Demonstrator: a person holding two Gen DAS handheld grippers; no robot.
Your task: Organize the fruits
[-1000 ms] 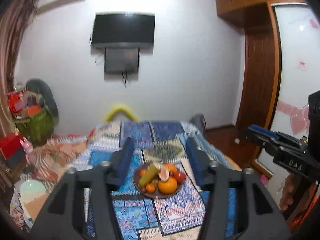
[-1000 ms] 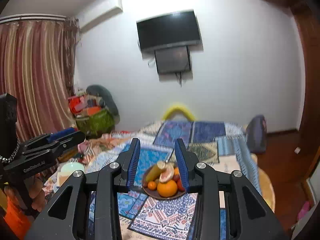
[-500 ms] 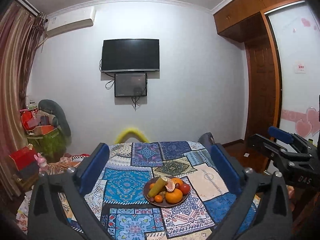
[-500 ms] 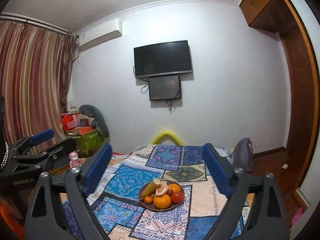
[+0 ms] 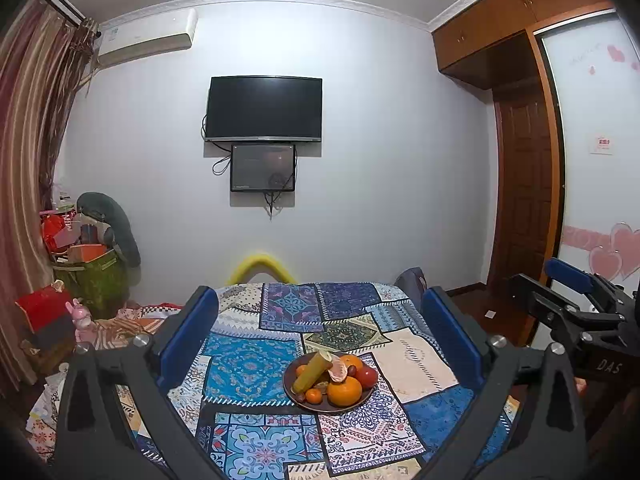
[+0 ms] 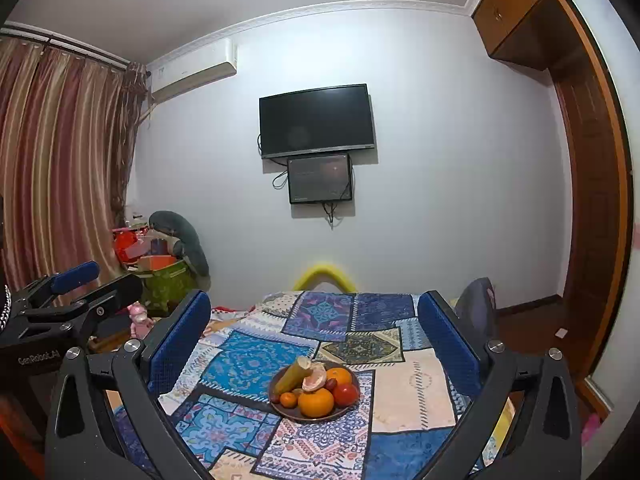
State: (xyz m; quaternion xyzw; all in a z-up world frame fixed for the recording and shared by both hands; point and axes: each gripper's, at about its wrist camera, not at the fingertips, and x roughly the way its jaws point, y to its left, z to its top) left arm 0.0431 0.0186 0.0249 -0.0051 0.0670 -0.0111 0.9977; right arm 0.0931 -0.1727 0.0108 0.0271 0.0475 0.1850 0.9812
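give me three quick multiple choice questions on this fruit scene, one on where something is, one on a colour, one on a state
1. Where does the plate sit?
A. on the patterned cloth
B. on the floor
C. on a shelf

2. What colour is the big round fruit at the plate's near edge?
A. green
B. orange
C. purple

3. How does the right gripper stand?
A. shut on the plate
B. shut on a fruit
C. wide apart, holding nothing

Answers:
1. A, the cloth shows all round the plate.
2. B, the orange is plainly orange.
3. C, its jaws are opening, far apart, and no pad touches anything.
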